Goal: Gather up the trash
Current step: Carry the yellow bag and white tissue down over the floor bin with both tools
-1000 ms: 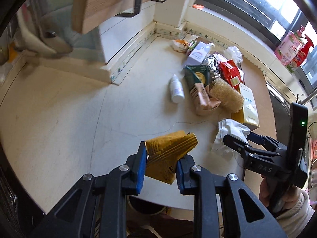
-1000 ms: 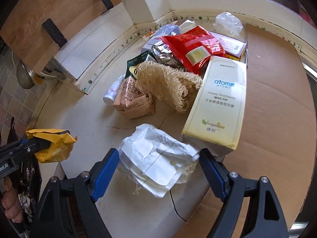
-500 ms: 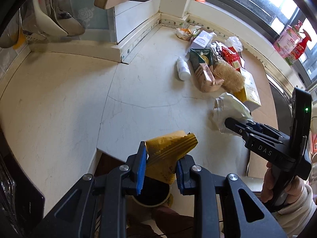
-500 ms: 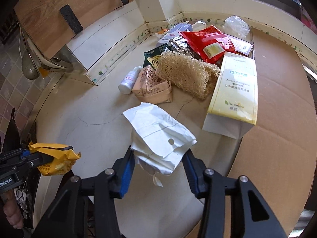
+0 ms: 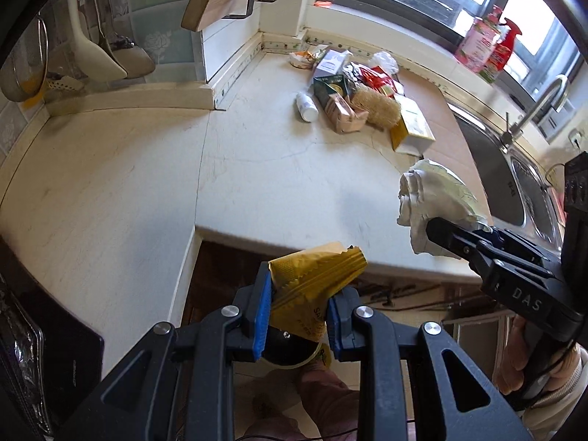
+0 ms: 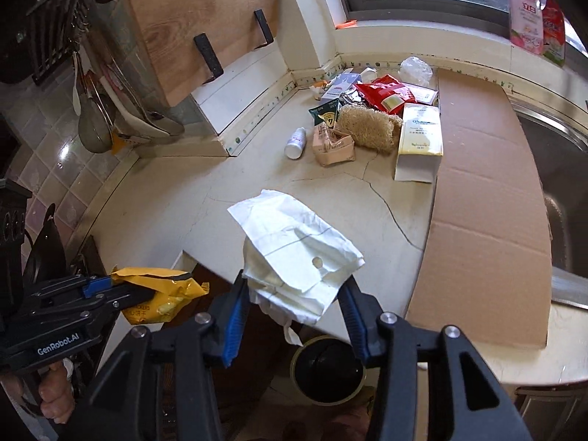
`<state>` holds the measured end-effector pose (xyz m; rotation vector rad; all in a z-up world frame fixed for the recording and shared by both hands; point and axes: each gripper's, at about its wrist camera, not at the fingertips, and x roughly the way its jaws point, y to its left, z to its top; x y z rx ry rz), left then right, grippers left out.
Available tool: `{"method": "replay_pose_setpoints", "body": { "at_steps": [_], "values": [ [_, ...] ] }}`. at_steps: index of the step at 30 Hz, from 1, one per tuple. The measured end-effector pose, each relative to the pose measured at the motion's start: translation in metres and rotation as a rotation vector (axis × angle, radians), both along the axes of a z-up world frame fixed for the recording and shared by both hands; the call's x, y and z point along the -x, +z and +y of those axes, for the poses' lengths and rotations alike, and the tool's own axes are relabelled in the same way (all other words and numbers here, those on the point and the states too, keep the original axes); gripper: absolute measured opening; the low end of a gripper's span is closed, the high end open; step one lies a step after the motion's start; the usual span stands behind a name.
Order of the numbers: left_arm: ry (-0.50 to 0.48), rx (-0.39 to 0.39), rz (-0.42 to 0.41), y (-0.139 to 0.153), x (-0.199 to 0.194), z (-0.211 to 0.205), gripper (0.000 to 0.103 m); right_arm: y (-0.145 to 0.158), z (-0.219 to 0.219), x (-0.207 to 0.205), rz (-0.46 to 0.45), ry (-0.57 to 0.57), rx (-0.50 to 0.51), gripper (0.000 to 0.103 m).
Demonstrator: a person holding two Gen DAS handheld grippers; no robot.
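Right wrist view: right gripper [image 6: 294, 305] clamps white paper wad [image 6: 294, 253], left gripper [image 6: 121, 290] pinches yellow wrapper [image 6: 158, 294], both past counter [image 6: 183, 191] front edge, over bin [image 6: 327, 371]. Nothing dropped yet; trash pile [image 6: 371, 117] left at back corner.

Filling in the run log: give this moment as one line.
left gripper: shut on yellow packet | right gripper: shut on white paper | bin: below both
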<state>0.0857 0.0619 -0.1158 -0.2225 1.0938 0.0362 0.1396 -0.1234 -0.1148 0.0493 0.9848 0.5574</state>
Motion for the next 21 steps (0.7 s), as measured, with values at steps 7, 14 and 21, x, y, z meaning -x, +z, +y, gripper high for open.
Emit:
{"method": "replay_pose_setpoints", "body": {
  "at_steps": [7,14,21],
  "values": [
    [-0.094,0.006,0.015,-0.018,0.046,-0.006,0.024,-0.006,0.003,0.08,0.009,-0.063,0.013,0.047],
    [-0.183,0.006,0.107,-0.075,0.076,-0.026,0.024,-0.062,-0.002,0.139,0.122,-0.143,0.053,0.048],
    [-0.204,-0.013,0.179,-0.155,0.081,-0.04,0.024,-0.138,-0.001,0.158,0.244,-0.183,0.12,0.048]
  ]
}}
